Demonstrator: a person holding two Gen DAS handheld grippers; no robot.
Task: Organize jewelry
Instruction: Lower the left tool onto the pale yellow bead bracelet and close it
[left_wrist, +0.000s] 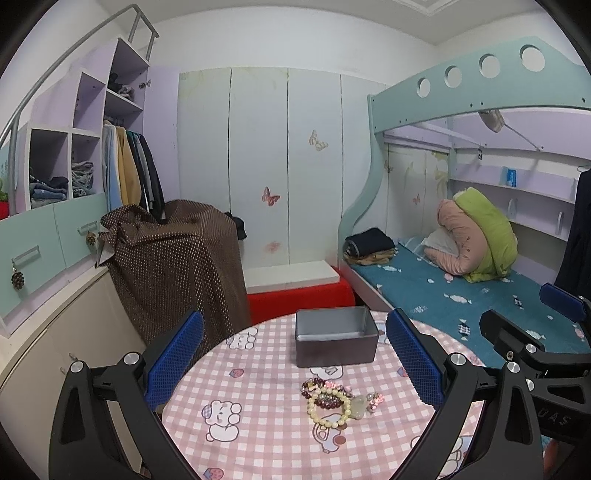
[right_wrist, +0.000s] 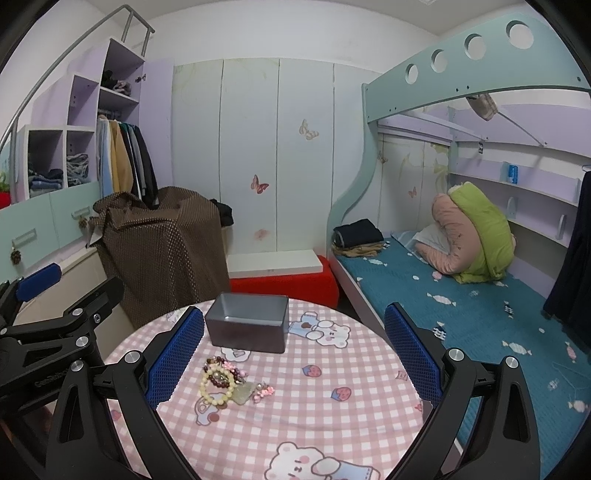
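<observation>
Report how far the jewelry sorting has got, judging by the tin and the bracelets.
Done: nothing visible; the gray tin looks empty. In hand: nothing; the left gripper and right gripper are both open above the checked tablecloth. Left: the whole pile, cream bead bracelet, dark red bead bracelet, pale green pendant and pink piece, lies in front of the tin.

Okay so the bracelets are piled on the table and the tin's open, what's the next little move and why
Probably lower the left gripper onto the cream bead bracelet and close on it. Both grippers are open and hold nothing, the pile of bracelets lies on the checked tablecloth in front of the gray tin, and that bracelet lies on top, almost centered between the left fingers.
</observation>
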